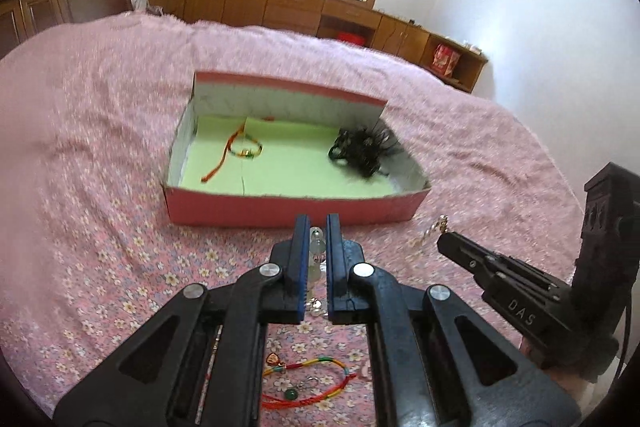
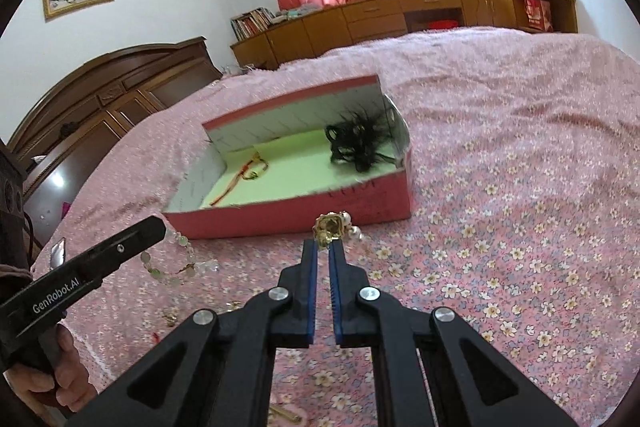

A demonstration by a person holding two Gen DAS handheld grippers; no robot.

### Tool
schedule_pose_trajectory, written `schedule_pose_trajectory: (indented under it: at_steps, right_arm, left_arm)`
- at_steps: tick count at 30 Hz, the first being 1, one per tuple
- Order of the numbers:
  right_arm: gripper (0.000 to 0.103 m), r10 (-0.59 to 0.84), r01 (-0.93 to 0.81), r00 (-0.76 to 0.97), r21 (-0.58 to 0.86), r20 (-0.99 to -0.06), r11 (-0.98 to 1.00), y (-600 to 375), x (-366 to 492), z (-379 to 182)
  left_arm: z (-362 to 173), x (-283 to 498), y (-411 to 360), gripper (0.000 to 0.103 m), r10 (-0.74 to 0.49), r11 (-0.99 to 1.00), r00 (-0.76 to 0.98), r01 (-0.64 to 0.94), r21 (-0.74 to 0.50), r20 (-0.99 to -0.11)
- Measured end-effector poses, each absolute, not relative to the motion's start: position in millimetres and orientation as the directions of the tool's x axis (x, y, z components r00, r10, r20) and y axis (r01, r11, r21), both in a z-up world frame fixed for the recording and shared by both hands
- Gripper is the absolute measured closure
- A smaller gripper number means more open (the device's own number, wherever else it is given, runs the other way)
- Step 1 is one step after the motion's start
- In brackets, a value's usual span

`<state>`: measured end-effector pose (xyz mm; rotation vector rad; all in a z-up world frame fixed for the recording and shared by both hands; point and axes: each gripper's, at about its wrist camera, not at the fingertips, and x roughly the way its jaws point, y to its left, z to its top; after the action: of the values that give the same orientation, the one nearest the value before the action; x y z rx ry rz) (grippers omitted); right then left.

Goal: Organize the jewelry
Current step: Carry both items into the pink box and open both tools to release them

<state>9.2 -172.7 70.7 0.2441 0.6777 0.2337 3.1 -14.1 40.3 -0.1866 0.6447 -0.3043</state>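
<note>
A pink box (image 1: 292, 213) with a green floor lies open on the bed; it also shows in the right wrist view (image 2: 320, 217). Inside lie a red-and-green cord bracelet (image 1: 240, 149) and a black feathery hair piece (image 1: 362, 149). My left gripper (image 1: 318, 227) is shut on a pale bead bracelet (image 1: 316, 247), held just before the box's near wall; the bracelet hangs from it in the right wrist view (image 2: 176, 263). My right gripper (image 2: 324, 247) is shut on a gold ornament with pearls (image 2: 334, 227), also near the box front.
A colourful cord bracelet with a green charm (image 1: 308, 379) lies on the flowered pink bedspread (image 1: 100, 187) below my left gripper. Small gold pieces (image 2: 172, 319) lie on the bed. A wooden headboard (image 2: 100, 95) and low cabinets (image 1: 320, 15) stand beyond.
</note>
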Motion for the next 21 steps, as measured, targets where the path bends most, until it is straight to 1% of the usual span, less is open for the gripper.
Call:
schedule_pose_trajectory:
  at_steps: [6,12,21]
  right_arm:
    - [0.096,0.303,-0.165,0.780,0.287,-0.548,0.944,-167,-4,90]
    - [0.096,0.302,-0.187,0.812,0.267,-0.500,0.945,-161,-6,110]
    - [0.096,0.302,-0.221,0.848,0.228,-0.435,0.948,-152,1,136]
  left_arm:
    - [51,-1,-16,0.103,-0.328,0.942,0.784,0.227,-0.248,-0.527]
    - [64,-3,-14,0.103,-0.295,0.954,0.824,0.223,-0.202,-0.484]
    - [81,10,-7,0.103,-0.277,0.959,0.857,0.215,-0.187,-0.435]
